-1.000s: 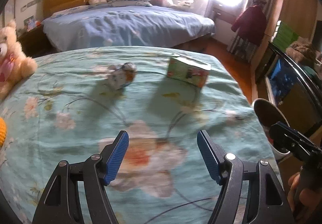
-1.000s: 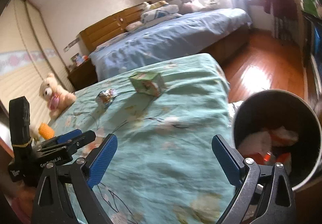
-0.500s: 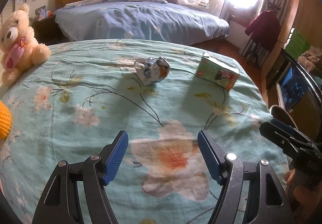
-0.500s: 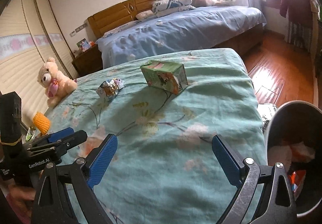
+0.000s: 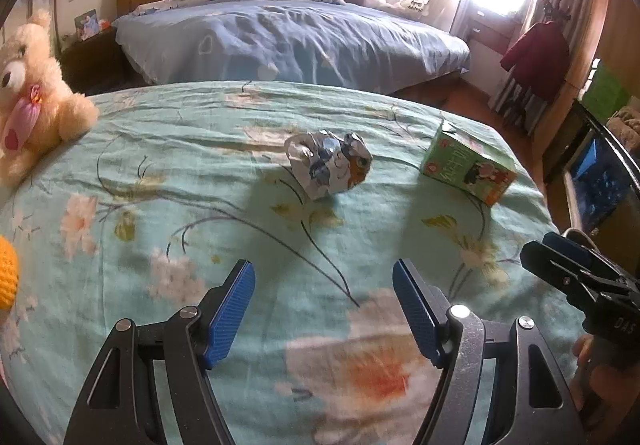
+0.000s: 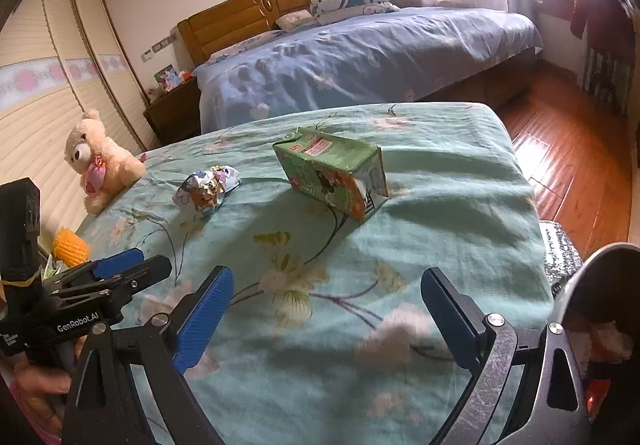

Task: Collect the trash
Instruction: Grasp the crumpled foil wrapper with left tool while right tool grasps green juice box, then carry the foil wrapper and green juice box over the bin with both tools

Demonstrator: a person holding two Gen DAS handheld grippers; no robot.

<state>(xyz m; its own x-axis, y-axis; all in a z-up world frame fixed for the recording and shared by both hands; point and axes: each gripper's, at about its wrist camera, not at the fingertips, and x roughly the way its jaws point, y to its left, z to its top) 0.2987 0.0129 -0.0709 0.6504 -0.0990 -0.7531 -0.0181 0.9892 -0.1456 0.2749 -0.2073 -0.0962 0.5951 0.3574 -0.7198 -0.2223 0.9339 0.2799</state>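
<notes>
Both my grippers hang with their jaws apart and nothing between them, my left gripper low in the left wrist frame and lined up under the crumpled wrapper at centre, I judge so each hand can take its own piece. My right gripper sits low in the right wrist frame beneath the green carton, which lies on its side on the floral bedspread, just right of the wrapper; the bin waits at the lower right edge, close by for the drop
</notes>
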